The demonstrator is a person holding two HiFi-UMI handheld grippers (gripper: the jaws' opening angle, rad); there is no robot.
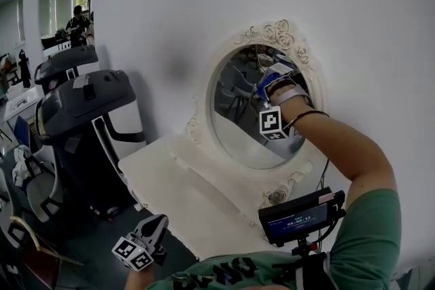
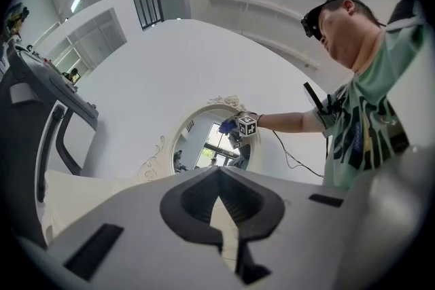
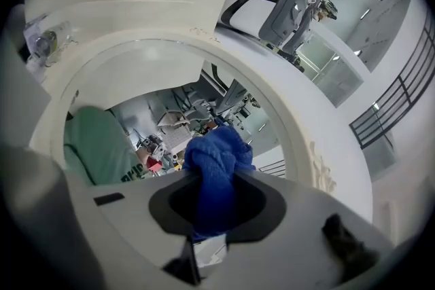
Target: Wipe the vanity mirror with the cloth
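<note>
The mirror (image 1: 238, 125) is an oval glass in a white frame (image 1: 282, 34) with carved roses. It stands against a white wall (image 1: 170, 10) at the back of a white table (image 1: 177, 187). The blue cloth (image 3: 219, 153) is at the upper right part of the glass, close under the roses of the frame. It is bunched into a thick wad. It seems to touch the glass, but the head view is too small there to be sure of the contact. The right gripper (image 3: 216, 172) has the cloth clamped between its two jaws, so that the wad sticks out past the tips toward the mirror. Its marker cube (image 1: 270, 123) hangs in front of the glass, and the person's bare forearm (image 1: 340, 146) reaches up to it from the lower right. In the glass there is a reflection of a green shirt, and of a room with chairs and desks. The left gripper (image 2: 217, 176) is held low, below the front edge of the table and well apart from the mirror. Its jaws are together at the tips and there is nothing between them. A small screen (image 1: 299, 217) is mounted at the person's chest. To the left of the table stands a dark grey machine (image 1: 88, 102).
</note>
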